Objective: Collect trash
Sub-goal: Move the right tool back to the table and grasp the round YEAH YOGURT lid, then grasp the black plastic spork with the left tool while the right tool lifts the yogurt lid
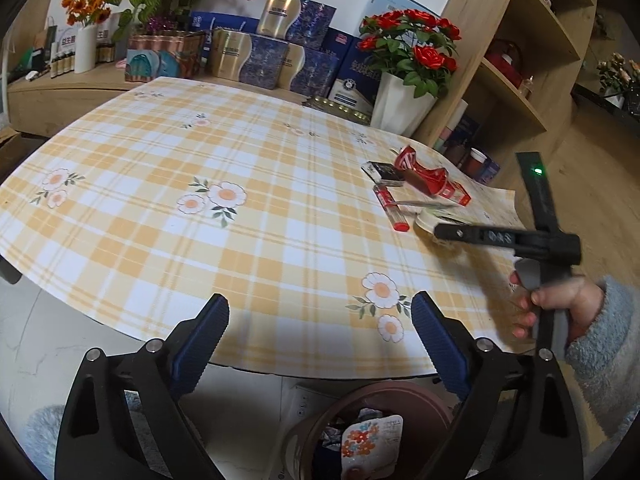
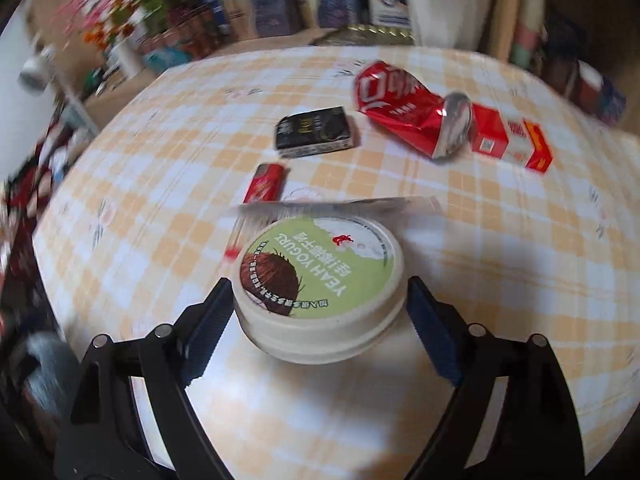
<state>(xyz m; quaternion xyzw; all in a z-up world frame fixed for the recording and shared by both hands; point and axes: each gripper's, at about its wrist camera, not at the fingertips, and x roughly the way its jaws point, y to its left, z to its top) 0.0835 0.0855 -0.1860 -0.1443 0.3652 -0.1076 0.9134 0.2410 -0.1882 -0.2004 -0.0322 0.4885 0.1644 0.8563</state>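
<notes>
My right gripper (image 2: 320,300) is shut on a white yogurt cup (image 2: 320,280) with a green "YEAH YOGURT" lid, held just above the checked tablecloth (image 2: 500,260). Beyond it lie a red lighter (image 2: 266,182), a clear wrapper strip (image 2: 360,204), a black box (image 2: 314,131), a crushed red can (image 2: 408,112) and a red cigarette pack (image 2: 512,140). My left gripper (image 1: 320,324) is open and empty over the table's near edge. In its view the right gripper (image 1: 508,240) is at the right edge by the trash pile (image 1: 416,178).
A brown bin (image 1: 372,432) with wrappers in it stands on the floor below the table's near edge. Blue and gold gift boxes (image 1: 272,56), a white vase of red roses (image 1: 404,100) and a wooden shelf (image 1: 520,60) stand behind the table.
</notes>
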